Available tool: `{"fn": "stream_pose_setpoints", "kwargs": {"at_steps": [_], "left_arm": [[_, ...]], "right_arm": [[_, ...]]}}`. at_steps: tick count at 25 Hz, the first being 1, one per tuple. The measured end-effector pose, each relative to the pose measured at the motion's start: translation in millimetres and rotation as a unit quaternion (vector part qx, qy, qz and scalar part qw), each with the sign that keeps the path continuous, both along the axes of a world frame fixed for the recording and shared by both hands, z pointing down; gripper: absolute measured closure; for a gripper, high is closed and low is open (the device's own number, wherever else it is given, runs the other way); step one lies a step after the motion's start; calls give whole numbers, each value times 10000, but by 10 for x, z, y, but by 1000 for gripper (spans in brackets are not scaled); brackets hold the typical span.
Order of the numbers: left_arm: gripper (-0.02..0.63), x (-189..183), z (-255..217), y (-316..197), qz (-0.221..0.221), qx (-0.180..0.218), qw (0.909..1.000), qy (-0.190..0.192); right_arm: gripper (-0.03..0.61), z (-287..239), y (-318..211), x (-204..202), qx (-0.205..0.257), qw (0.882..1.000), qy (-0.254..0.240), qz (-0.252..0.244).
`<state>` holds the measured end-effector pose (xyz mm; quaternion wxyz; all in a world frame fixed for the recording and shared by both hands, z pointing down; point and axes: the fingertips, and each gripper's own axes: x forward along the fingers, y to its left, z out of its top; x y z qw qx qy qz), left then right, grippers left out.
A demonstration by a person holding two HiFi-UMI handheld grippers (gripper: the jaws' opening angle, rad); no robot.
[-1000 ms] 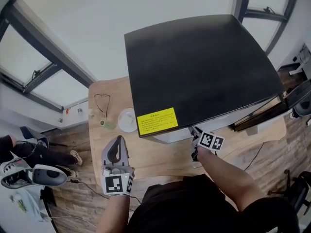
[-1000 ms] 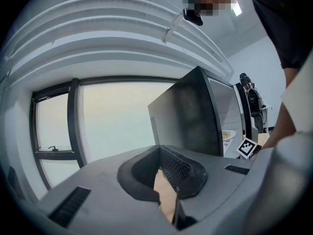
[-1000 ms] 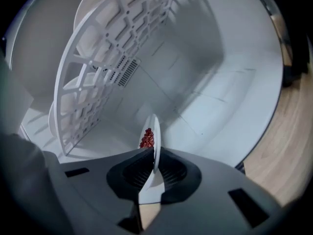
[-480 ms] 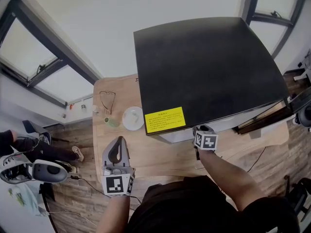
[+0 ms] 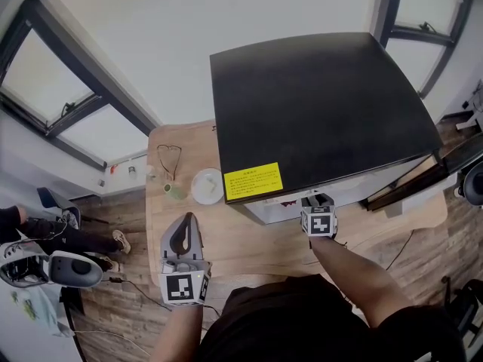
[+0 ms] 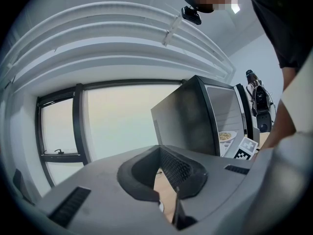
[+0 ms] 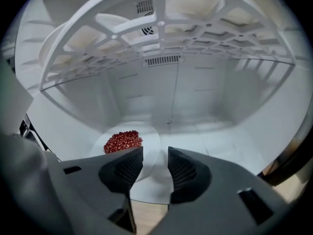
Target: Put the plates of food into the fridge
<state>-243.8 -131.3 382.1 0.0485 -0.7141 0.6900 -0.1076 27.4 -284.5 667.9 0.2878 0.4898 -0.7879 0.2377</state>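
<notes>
In the right gripper view a white plate (image 7: 128,153) with a heap of red food (image 7: 123,141) lies on the glass shelf (image 7: 215,146) inside the white fridge. My right gripper (image 7: 155,160) has just been opening. Its jaws stand apart at the plate's near rim, pads not pressing on it. From the head view that gripper (image 5: 317,202) reaches under the black fridge top (image 5: 317,104). A second white plate (image 5: 205,185) sits on the wooden table (image 5: 249,240). My left gripper (image 5: 185,219) hovers near it, tips together and empty, also seen as (image 6: 161,152).
Glasses (image 5: 169,161) and a small green object (image 5: 175,192) lie beside the table plate. The fridge door (image 5: 423,176) stands open at the right. A plate of pale food (image 6: 226,136) shows in the fridge. Shoes (image 5: 53,270) lie on the floor at the left.
The right gripper's marker cube has rolled to face straight up, at the fridge front. The view has shifted slightly. The left gripper has stayed where it was.
</notes>
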Motion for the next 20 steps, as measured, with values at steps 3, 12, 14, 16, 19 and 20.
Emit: {"fn": "stream_pose_setpoints", "kwargs": {"at_steps": [3,12,14,16,19,20], "left_arm": [[609,62,3,7,27,37,10000,54],[609,382,146,23,298,25,9988,376],[609,446,198,30,335,8,9984,466],[609,485,278,34,328,-56,9978,570],[609,501,450,33,219,-252,9966,756],[609,516,480,41,202,-292,9961,814]], "right_arm": [[405,-139,37,56,126,9993,-344,-38],[450,-943,284,343,1173,9896,-603,-569],[462,-1119,354,444,1402,9862,-589,-660],[465,-1276,421,546,1546,9837,-590,-705],[465,-1499,511,691,1665,9810,-701,-702],[465,-1569,541,731,1706,9799,-753,-714]]}}
